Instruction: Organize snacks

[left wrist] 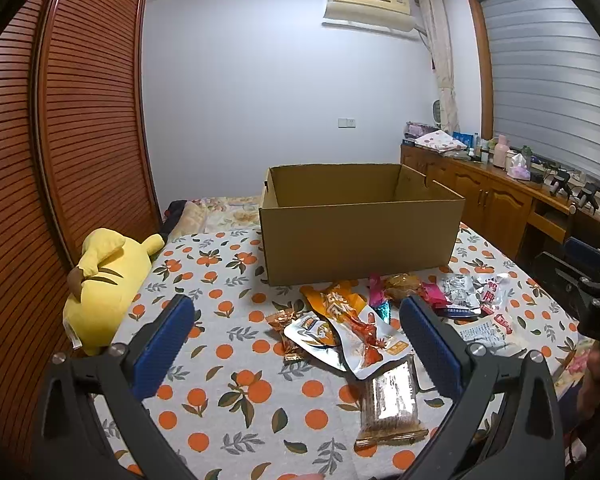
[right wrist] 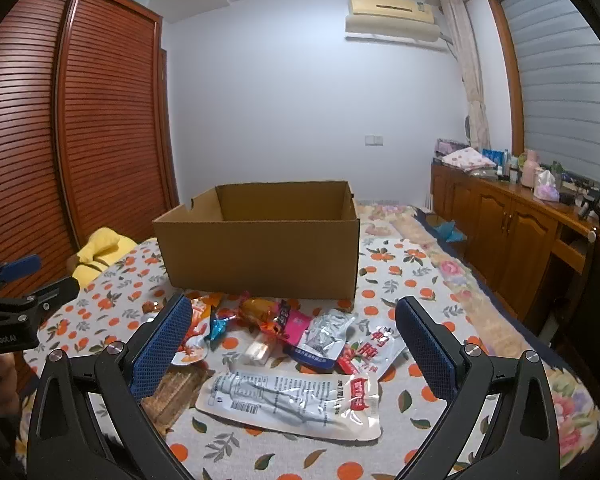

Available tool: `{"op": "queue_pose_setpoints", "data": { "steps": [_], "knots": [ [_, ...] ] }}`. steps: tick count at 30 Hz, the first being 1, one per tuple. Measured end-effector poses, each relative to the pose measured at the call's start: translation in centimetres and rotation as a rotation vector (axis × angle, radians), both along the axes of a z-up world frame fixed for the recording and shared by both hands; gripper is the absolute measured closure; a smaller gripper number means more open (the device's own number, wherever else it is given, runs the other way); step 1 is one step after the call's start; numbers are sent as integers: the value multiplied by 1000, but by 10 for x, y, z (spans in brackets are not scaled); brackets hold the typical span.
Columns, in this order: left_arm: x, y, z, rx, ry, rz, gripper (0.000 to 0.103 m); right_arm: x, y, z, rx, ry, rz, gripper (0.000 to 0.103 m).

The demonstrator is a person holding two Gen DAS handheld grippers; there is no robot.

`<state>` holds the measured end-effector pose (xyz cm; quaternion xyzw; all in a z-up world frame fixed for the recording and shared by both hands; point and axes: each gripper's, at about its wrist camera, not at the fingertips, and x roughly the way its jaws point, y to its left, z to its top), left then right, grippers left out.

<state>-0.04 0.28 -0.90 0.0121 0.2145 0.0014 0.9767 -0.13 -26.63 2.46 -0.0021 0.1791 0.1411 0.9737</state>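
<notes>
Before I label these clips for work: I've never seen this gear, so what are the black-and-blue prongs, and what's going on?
Each picture comes from a camera on a tool a person carries. One looks along the left hand-held gripper, the other along the right hand-held gripper. Both are open and hold nothing. On the orange-print cloth lie snack packets, such as the big silver pouch. Behind them stands an open cardboard box. A yellow plush toy lies to the left.

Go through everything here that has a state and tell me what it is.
Cardboard box: open on top, upright.
Snack packets: sealed, loose on the bedspread, outside the box.
Left tongs: open, holding nothing.
Right tongs: open, holding nothing.
Window blind: down.
</notes>
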Motion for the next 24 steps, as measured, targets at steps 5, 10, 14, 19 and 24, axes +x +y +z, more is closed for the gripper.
{"op": "queue_pose_setpoints", "data": {
  "steps": [5,10,14,19,24],
  "knots": [
    [1,1,0,1,-1,0,0,-1,0,1,1,0,-3,0],
    [0,1,0,0,-5,-1,0,-1,0,1,1,-1,-5,0],
    [1,2,0,1,-4,0,0,0,-1,1,3,-1,-5,0],
    [1,2,1,-1,-4,-1,0,-1,0,1,2,-2,-5,0],
    [1,3,1,0,-4,-1,0,-1,-1,1,2,-2,-5,0]
  ]
}}
